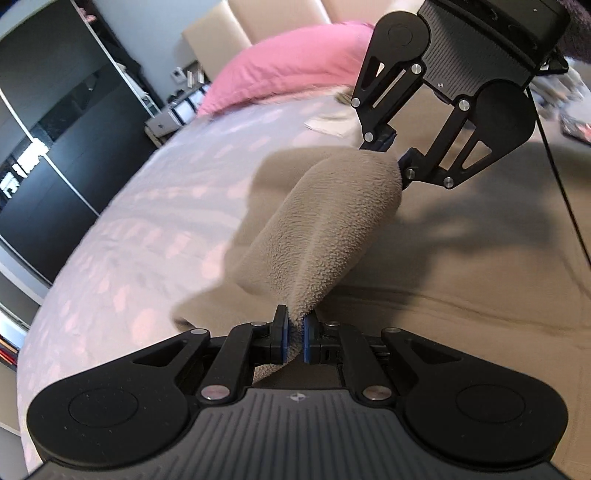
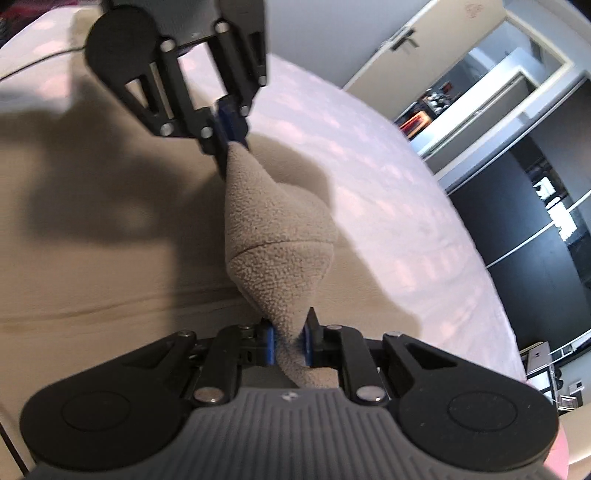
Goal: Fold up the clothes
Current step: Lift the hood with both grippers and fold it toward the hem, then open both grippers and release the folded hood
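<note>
The left gripper (image 1: 294, 338) has its jaws clamped on one end of a beige fleece garment (image 1: 325, 221), and the right gripper (image 1: 395, 155) pinches the other end, so the cloth hangs stretched between them (bulging in the middle) above a bed (image 1: 122, 236) with a pale patterned cover; a pink pillow (image 1: 288, 70) lies beyond

bed cover (image 1: 122, 236) pale lilac with pink blotches, pink pillow (image 1: 284, 70) at beige padded headboard (image 1: 229, 33), dark mirrored wardrobe (image 1: 48, 147) beside bed.
</note>
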The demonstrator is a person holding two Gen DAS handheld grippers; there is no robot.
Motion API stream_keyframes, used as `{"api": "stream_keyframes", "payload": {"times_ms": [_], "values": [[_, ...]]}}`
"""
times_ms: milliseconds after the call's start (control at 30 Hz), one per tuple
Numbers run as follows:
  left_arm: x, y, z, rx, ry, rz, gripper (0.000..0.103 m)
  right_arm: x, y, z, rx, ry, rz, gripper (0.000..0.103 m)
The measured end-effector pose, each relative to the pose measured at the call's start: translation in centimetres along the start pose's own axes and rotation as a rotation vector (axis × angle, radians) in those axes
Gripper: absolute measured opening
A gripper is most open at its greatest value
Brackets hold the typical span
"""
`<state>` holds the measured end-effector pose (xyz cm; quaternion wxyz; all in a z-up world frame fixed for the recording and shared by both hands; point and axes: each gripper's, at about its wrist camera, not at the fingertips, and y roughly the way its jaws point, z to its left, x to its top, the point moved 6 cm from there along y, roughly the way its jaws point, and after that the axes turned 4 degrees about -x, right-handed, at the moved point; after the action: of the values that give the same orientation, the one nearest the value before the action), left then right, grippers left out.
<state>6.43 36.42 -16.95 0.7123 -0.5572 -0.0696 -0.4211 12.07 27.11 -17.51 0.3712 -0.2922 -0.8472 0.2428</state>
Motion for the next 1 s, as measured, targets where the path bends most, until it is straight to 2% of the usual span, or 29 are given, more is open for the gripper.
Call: {"api": "stream_keyframes", "payload": {"times_ms": [133, 267, 400, 500, 533, 600, 633, 700, 800, 900, 1000], "values": [[-1.5, 1.8, -2.8, -0.034, -0.023, 0.048, 0.005, -1.6, 0.5, 3.5, -0.001, -0.018, 0.042, 0.016], [-3.1, 4.4, -3.2, -0.048, -0.136, 0.091, 0.008, -2.5, 2.0, 5.8, -0.01, 0.005, 0.069, 0.018], [-3.3, 4.2, -2.3, -0.052, -0.228, 0.067, 0.012, -3.1, 1.9, 7.9, -0.044, 0.039, 0.071, 0.026], [-3.3, 2.1, -1.9, -0.066, -0.244, 0.053, 0.023, -2.6, 1.1, 6.7, -0.032, 0.07, 0.06, 0.04], [-3.6, 1.1, -2.1, -0.071, -0.25, 0.049, 0.027, -3.3, 0.1, 7.7, -0.028, 0.076, 0.056, 0.041], [-4.3, -0.6, -1.8, -0.077, -0.278, 0.044, 0.035, -3.4, -0.7, 7.3, -0.025, 0.097, 0.048, 0.043], [-4.8, -1.5, -1.4, -0.074, -0.297, 0.042, 0.043, -3.6, -1.1, 7.0, -0.028, 0.11, 0.046, 0.044], [-6.3, -3.4, -0.1, -0.047, -0.349, 0.037, 0.048, -3.8, -1.3, 6.4, -0.038, 0.154, 0.053, 0.049], [-8.8, -5.3, 3.7, 0.026, -0.47, 0.052, 0.053, -5.0, -2.9, 4.8, -0.03, 0.248, 0.073, 0.05], [-11.6, -5.9, 8.4, 0.1, -0.613, 0.091, 0.056, -6.5, -3.4, 1.3, -0.066, 0.348, 0.119, 0.05], [-14.7, -5.7, 13.1, 0.159, -0.731, 0.147, 0.056, -7.9, -1.4, -3.6, -0.113, 0.457, 0.183, 0.05]]}}
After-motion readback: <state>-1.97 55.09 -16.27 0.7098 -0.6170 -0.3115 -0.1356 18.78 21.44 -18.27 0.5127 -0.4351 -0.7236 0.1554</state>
